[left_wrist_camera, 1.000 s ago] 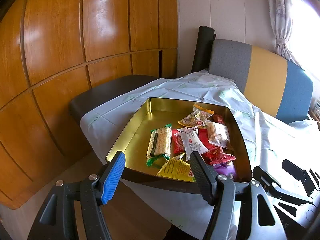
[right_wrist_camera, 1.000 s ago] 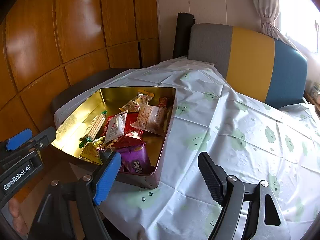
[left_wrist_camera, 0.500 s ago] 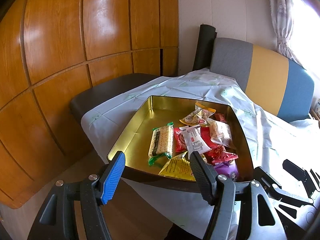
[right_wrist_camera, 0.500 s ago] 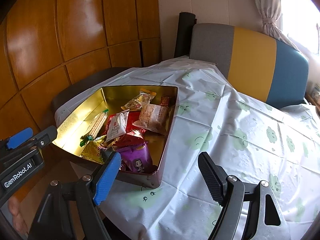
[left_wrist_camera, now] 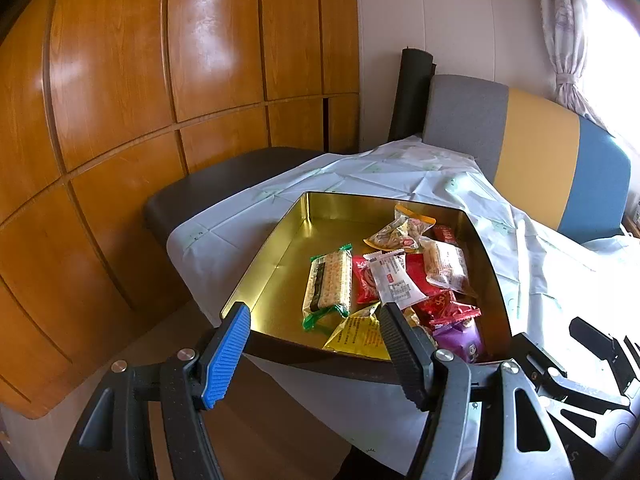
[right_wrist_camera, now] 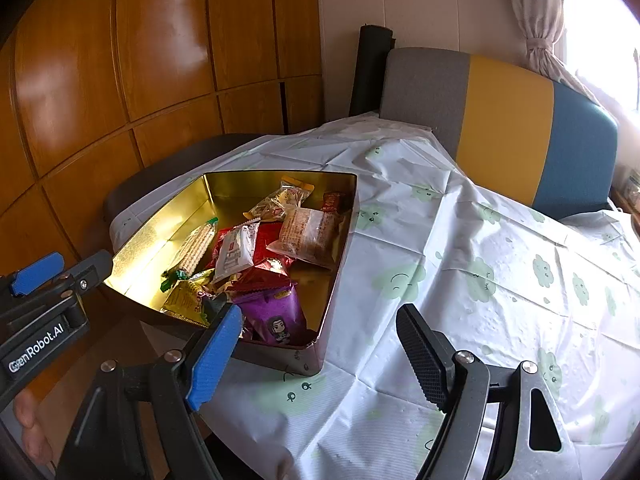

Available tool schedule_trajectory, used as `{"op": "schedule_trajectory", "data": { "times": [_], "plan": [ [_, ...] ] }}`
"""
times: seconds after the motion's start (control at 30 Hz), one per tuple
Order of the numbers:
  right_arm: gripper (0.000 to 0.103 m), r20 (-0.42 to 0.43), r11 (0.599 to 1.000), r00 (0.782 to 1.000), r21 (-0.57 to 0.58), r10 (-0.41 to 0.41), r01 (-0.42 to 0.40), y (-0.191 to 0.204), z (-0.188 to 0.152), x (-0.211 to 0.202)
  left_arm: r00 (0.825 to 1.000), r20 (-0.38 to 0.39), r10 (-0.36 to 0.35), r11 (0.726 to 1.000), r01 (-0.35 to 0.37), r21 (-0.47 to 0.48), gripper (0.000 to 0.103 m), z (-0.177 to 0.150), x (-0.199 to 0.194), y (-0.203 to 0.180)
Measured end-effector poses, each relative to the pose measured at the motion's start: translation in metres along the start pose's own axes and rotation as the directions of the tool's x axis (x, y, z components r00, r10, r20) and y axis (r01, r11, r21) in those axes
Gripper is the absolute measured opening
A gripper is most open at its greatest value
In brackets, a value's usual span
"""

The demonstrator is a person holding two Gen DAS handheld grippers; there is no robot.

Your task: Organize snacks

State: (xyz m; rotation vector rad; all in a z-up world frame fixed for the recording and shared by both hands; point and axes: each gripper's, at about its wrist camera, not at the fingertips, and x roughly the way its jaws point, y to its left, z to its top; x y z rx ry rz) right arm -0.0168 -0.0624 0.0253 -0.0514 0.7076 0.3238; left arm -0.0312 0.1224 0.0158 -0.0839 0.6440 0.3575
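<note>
A: Since a second ago, both views sit slightly nearer the tin; we see it lower and larger, its contents as before.

B: Confirmed. We hold the left gripper (left_wrist_camera: 314, 340) level before the near edge of the gold tin (left_wrist_camera: 276, 256), fingers spread wide, nothing between them. We hold the right gripper (right_wrist_camera: 320, 344) beside the tin's near right corner, over the tablecloth (right_wrist_camera: 460, 248), fingers likewise apart and empty.

A: Tin contents?

B: Snacks are piled toward the right half: green cracker pack (left_wrist_camera: 327, 282) lying flat at the left of the pile, white sachet (left_wrist_camera: 394, 280) over red packets, yellow packet (left_wrist_camera: 356, 334) and purple packet (right_wrist_camera: 276, 314) at the near wall, clear pastry bag (right_wrist_camera: 308, 230) against the right wall.
</note>
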Motion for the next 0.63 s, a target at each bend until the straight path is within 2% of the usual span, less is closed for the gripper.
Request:
{"op": "schedule_trajectory", "data": {
  "times": [0.2,0.4,0.47,0.63],
  "plan": [
    [0.080,0.000,1.000,1.000,-0.002,0.000,0.000,0.000,0.000,0.000,1.000,-0.001,0.000,1.000,0.000,0.000,0.068,0.000,0.000,0.000],
    [0.080,0.005,1.000,1.000,0.002,-0.001,0.001,-0.003,0.000,-0.001,0.999,-0.016,-0.034,0.999,0.034,-0.012,0.067,0.001,0.001,-0.001],
    [0.080,0.005,1.000,1.000,0.010,-0.001,0.001,-0.007,0.000,-0.002,0.999,0.010,-0.039,0.999,0.039,-0.001,0.057,0.001,-0.001,-0.003],
    [0.080,0.006,0.998,0.999,0.055,-0.032,0.031,-0.034,0.004,-0.002,0.999,0.024,-0.039,0.999,0.039,0.003,0.054,0.003,-0.002,-0.002]
  ]
}}
